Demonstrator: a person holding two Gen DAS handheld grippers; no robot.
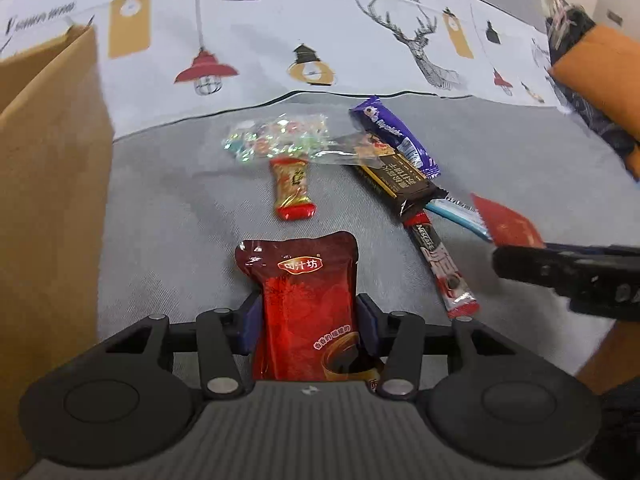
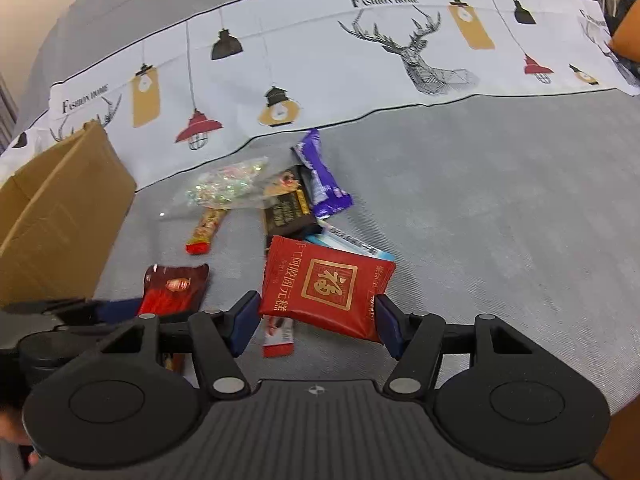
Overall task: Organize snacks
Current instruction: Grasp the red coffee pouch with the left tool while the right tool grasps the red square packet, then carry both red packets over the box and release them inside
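Spread under everything, one grey cloth with a printed white band of lamps and deer. At the left, one cardboard box, interior hidden, so contents impossible to judge. Clamped on one dark red drink pouch, the left gripper, pads pressed to both sides, pouch low above the cloth. Closed on one red square packet, the right gripper, packet raised over the pile.

Still loose on the cloth, apparently six: one clear bag of iridescent sweets, one purple bar, one dark brown bar, one Nescafé stick, one pale blue-edged wrapper mostly covered, one small gold-and-red candy.

Judged early: two in hand, most unsorted.
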